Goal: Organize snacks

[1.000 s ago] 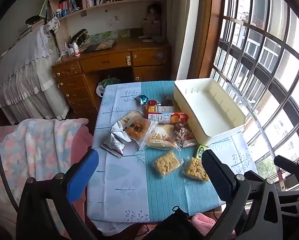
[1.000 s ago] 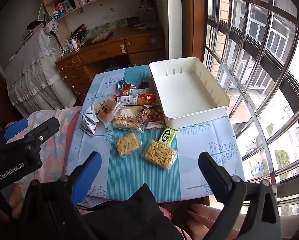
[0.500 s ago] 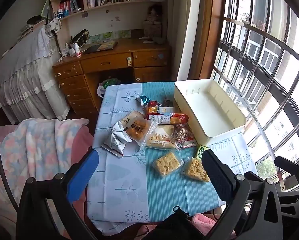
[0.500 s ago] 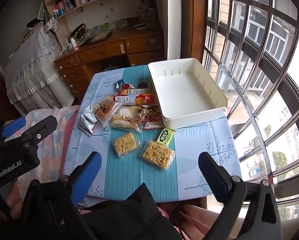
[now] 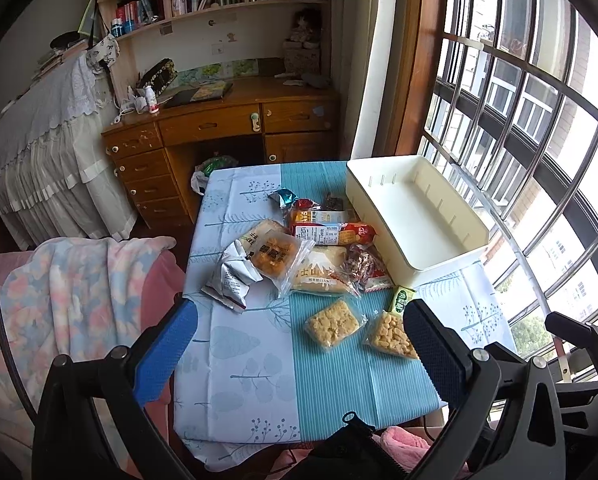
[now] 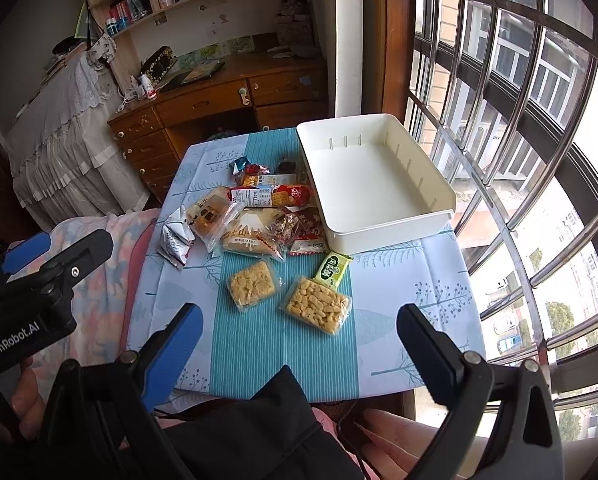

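Note:
Several snack packets lie on a small table with a blue and white cloth. Nearest are two clear packs of yellow crackers and a small green packet. Behind them are a silver bag, a pastry pack, a long red and orange pack and others. An empty white bin stands at the table's right. My left gripper and right gripper are both open and empty, held above the table's near edge.
A wooden desk with drawers and bookshelves stands behind the table. A barred window runs along the right. A bed with a floral blanket lies on the left. The left gripper's body also shows in the right wrist view.
Both grippers have drifted slightly; the table sits a little further left in the right wrist view. Nothing on the table has moved.

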Available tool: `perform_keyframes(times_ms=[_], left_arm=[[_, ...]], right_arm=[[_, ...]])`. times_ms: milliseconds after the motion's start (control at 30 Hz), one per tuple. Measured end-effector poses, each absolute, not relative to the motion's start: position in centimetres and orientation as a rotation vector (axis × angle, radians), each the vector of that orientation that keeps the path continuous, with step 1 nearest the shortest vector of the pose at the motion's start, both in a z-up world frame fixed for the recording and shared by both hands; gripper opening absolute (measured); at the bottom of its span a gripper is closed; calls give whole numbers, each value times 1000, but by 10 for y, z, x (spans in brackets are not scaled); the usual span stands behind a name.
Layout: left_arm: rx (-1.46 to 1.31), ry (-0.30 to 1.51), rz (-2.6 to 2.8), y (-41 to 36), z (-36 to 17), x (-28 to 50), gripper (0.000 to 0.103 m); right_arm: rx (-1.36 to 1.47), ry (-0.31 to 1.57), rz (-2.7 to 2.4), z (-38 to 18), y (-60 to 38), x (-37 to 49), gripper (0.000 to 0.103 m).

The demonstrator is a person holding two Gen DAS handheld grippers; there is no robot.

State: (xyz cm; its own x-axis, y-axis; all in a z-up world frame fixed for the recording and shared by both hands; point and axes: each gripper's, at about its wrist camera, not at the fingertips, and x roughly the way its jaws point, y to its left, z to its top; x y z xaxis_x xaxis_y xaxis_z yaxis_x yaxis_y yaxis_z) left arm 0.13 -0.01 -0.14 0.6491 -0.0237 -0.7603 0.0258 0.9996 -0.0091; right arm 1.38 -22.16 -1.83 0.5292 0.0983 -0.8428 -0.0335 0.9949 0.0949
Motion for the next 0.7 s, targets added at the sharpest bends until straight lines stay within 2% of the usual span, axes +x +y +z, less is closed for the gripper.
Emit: perform_keyframes(times_ms=[700], left_arm=[[47,895,-163,13,-12,4,102]], right_arm=[[166,1007,-12,-37,-205,-4,98]])
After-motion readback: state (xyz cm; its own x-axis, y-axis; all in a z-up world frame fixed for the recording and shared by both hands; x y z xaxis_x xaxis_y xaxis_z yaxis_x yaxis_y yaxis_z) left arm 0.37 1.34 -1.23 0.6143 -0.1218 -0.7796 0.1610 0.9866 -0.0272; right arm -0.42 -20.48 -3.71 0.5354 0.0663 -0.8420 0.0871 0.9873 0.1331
